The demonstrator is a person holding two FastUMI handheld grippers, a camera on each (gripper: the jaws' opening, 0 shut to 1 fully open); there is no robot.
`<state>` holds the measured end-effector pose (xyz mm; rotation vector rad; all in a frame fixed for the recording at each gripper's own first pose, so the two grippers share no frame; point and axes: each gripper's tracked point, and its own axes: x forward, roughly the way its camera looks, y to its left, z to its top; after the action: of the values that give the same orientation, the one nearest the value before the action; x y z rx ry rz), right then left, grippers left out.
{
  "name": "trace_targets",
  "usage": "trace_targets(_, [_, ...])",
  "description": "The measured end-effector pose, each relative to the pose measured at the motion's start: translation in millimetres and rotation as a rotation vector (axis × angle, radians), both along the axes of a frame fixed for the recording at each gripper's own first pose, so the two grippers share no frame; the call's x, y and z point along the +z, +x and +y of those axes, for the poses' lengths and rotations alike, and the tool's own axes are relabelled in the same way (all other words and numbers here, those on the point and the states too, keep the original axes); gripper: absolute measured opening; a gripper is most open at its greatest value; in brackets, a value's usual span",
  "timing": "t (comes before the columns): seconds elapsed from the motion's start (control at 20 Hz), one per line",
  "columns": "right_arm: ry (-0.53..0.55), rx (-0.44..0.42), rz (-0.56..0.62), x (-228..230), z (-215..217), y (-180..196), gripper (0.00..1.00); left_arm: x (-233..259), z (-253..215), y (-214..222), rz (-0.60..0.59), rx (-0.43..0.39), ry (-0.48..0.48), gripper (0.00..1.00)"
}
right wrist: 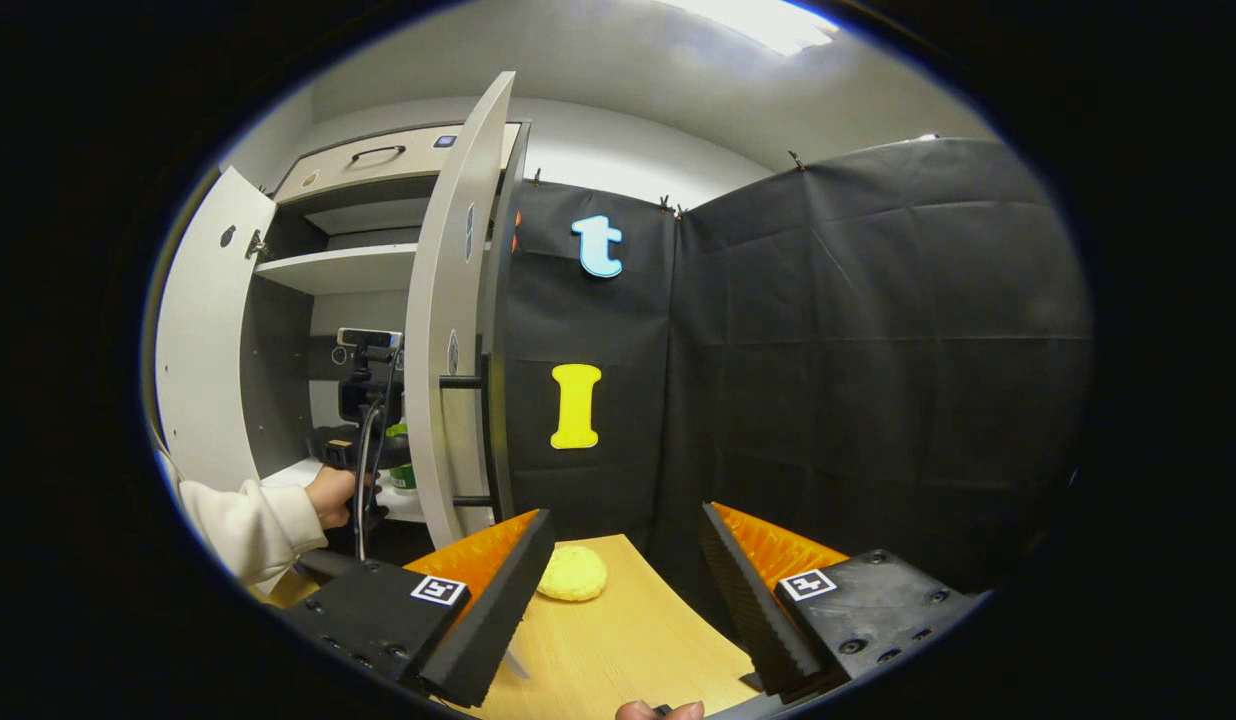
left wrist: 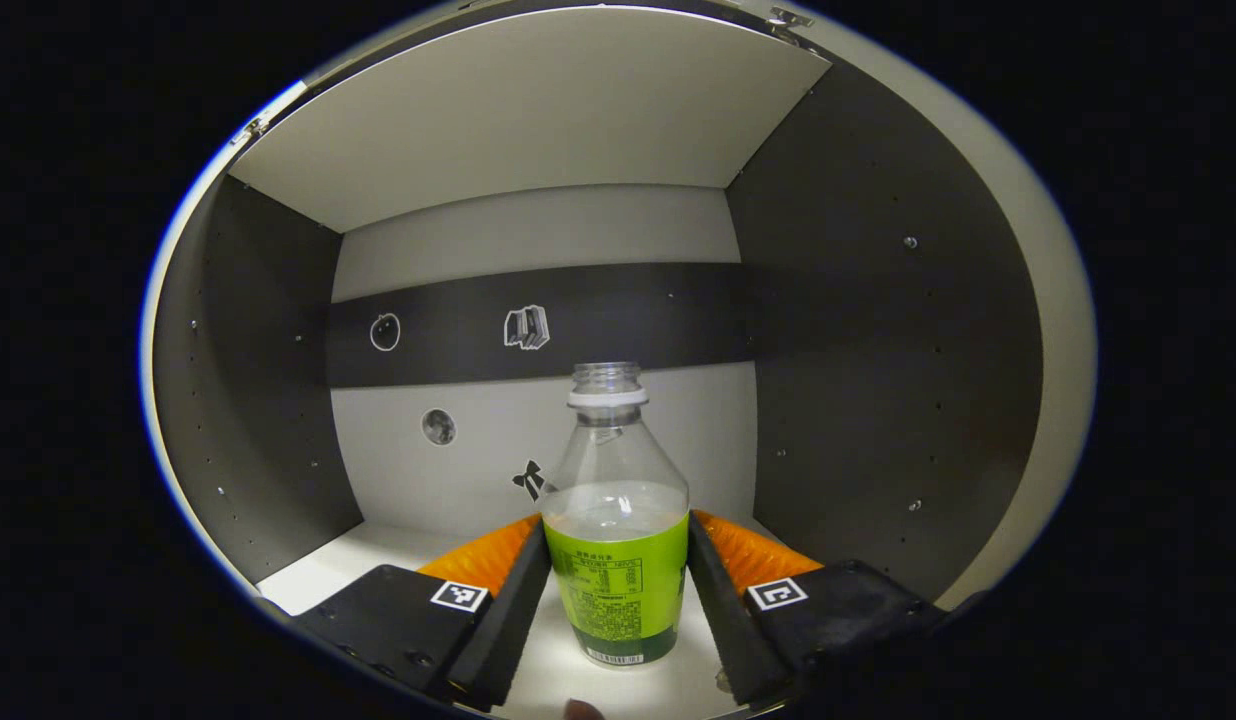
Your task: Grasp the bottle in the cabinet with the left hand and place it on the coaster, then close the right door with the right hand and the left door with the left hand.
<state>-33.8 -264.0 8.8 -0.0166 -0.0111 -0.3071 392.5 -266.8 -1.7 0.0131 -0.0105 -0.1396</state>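
A clear, capless bottle (left wrist: 616, 560) with a green label stands on the white cabinet shelf (left wrist: 378, 550). My left gripper (left wrist: 618, 535) is inside the cabinet, with both fingers against the label's sides. In the right gripper view a hand holds that left gripper (right wrist: 363, 440) in the cabinet, and a bit of the green bottle (right wrist: 403, 470) shows past it. My right gripper (right wrist: 626, 560) hangs open over the wooden table (right wrist: 628, 640), with the yellow coaster (right wrist: 572, 573) just beyond its fingers. The right door (right wrist: 458, 330) and left door (right wrist: 203, 350) both stand open.
The cabinet's dark side walls (left wrist: 878, 380) close in on either side of the bottle, with a shelf board (left wrist: 518, 110) overhead. The right door's edge stands close to the coaster's left. A white sleeve (right wrist: 243, 525) reaches into the cabinet. Black cloth (right wrist: 858, 380) backs the table.
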Motion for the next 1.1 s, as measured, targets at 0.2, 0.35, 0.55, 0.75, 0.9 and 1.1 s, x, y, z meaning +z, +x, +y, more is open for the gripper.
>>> trace_targets(0.2, [0.007,0.010,-0.011,0.7,5.1,-2.5,0.98,15.5,10.3,-19.8,-0.024,-0.024,-0.071,0.79])
trace_targets(0.35, [0.012,0.026,-0.006,-3.4,11.1,-3.4,0.98,25.2,29.8,-69.3,-0.045,-0.043,-0.090,0.79])
trace_targets(0.55, [0.015,0.054,-0.020,1.7,21.9,-3.1,0.98,30.2,59.8,-126.3,-0.077,-0.058,-0.095,0.78])
trace_targets(0.75, [0.008,0.074,-0.024,2.0,29.6,-0.7,0.98,15.6,92.5,-178.9,-0.081,-0.053,-0.067,0.78])
trace_targets(0.9, [0.006,0.082,-0.022,2.0,32.1,2.5,0.98,-10.6,115.8,-217.0,-0.065,-0.021,-0.046,0.79])
trace_targets(1.1, [-0.001,0.079,-0.027,4.0,33.6,6.0,0.98,-49.6,130.2,-261.2,-0.053,-0.004,-0.014,0.79])
